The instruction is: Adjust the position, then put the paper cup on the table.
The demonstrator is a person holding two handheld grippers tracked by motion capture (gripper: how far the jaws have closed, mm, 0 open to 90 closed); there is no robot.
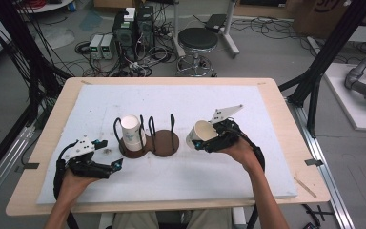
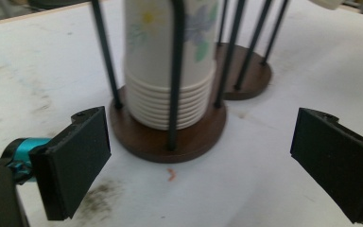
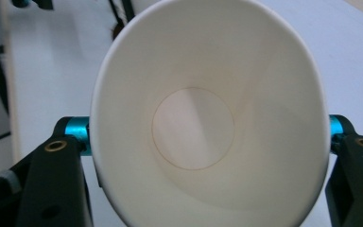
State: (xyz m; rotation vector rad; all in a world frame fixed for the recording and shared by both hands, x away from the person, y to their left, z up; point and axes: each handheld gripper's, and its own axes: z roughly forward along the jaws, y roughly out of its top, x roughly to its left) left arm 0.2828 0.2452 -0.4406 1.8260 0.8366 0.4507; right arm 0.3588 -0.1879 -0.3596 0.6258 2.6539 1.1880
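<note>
A single white paper cup is tipped on its side in the air to the right of the rack, with my right gripper shut on it. In the right gripper view I look into the cup's open mouth, with a black finger on each side of its wall. A stack of flowered paper cups stands upright in the left bay of a dark wire cup rack. My left gripper is open just left of the rack. Its view has the stack straight ahead between wide jaws.
The rack's right bay is bare wood. A white foam sheet covers the wooden table. Beyond the far edge are a black stool, computer boxes and cables on the floor.
</note>
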